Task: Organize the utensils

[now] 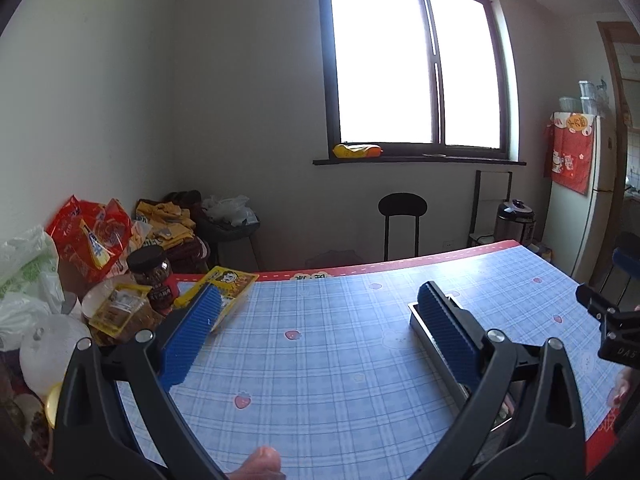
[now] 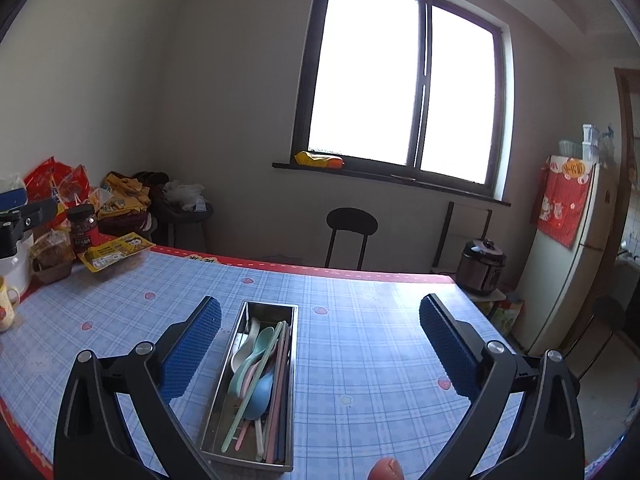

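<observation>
Metal tray (image 2: 288, 312): spoons and chopsticks (image 2: 256, 368) held inside, apparently all. Left gripper (image 1: 316, 320) and right gripper (image 2: 320, 344): spread wide, empty. The tray could be knocked askew by a careless low pass.

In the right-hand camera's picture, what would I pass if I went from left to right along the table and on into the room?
Cream mug → dark jar with red label → yellow snack packet → metal tray of pastel spoons and chopsticks → pressure cooker → white fridge.
</observation>
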A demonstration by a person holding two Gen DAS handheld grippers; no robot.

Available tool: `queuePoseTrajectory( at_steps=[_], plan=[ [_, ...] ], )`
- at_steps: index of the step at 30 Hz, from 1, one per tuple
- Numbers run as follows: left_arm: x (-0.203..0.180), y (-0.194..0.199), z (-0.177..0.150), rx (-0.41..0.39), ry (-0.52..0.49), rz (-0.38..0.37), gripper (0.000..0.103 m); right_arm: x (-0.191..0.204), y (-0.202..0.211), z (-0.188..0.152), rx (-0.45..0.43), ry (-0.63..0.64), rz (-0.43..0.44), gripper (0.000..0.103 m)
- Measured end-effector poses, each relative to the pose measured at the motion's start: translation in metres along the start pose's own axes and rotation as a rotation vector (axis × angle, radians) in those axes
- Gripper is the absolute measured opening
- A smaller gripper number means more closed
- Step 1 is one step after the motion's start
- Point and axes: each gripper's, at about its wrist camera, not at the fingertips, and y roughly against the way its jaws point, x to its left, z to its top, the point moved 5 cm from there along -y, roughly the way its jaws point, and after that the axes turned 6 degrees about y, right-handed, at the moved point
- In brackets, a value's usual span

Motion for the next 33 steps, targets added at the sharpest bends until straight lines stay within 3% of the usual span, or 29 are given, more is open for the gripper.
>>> queuePoseTrajectory(
  at_steps=[5, 8, 12, 22, 33],
  plan=[
    [-0.005, 0.026, 0.001, -0.055, -0.112, -0.029, 0.097, 0.011, 0.028, 0.005, 0.021, 0.076, -0.005, 0.097],
    [-0.011, 0.042, 0.002, -0.084, -0.147, -0.097, 0.097, 0.016, 0.042, 0.004, 0.033, 0.099, -0.010, 0.097],
    [-0.020, 0.059, 0.001, -0.116, -0.189, -0.124, 0.097, 0.019, 0.059, 0.005, 0.030, 0.111, -0.023, 0.097],
    [-0.031, 0.079, -0.003, -0.144, -0.220, -0.185, 0.097, 0.017, 0.087, 0.011, 0.008, 0.105, -0.073, 0.097],
    [-0.034, 0.079, -0.006, -0.140, -0.233, -0.200, 0.097, 0.012, 0.095, 0.012, 0.008, 0.093, -0.092, 0.097]
  ],
)
